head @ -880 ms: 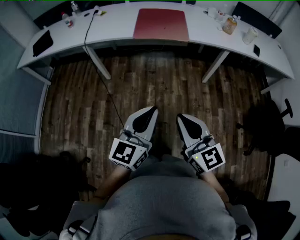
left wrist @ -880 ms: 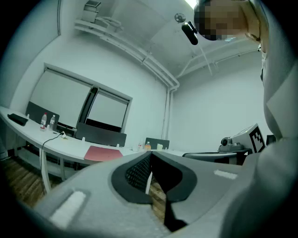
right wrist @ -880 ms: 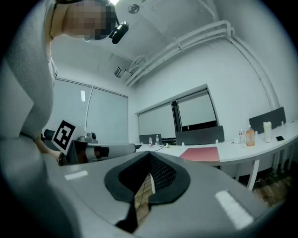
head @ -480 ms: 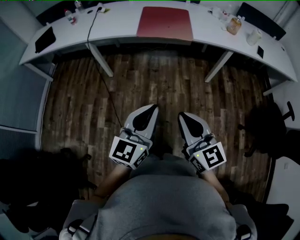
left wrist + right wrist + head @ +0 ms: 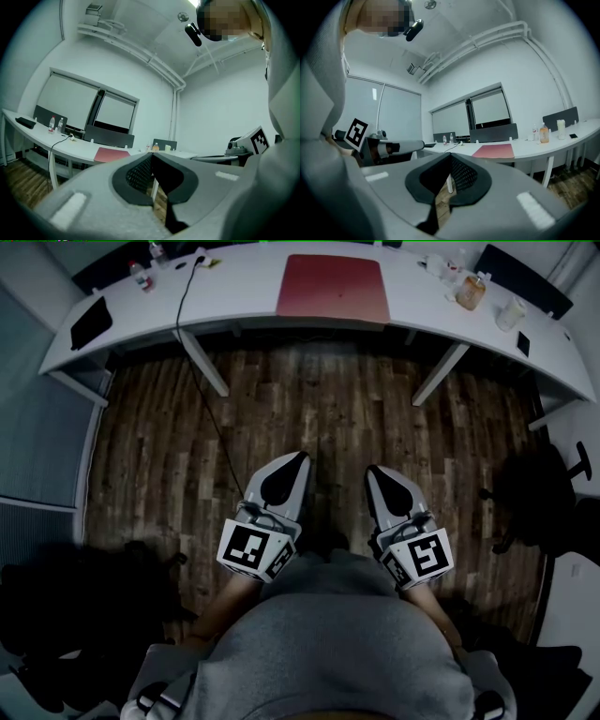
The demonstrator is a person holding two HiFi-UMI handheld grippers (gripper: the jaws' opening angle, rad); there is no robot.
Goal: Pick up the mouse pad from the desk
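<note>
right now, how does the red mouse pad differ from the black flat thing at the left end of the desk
Colour: the mouse pad is red, the black thing is black.
Size: the mouse pad covers far more of the desk than the black thing.
Place: the mouse pad sits mid-desk, the black thing near the left end.
Both lie flat on the desk.
</note>
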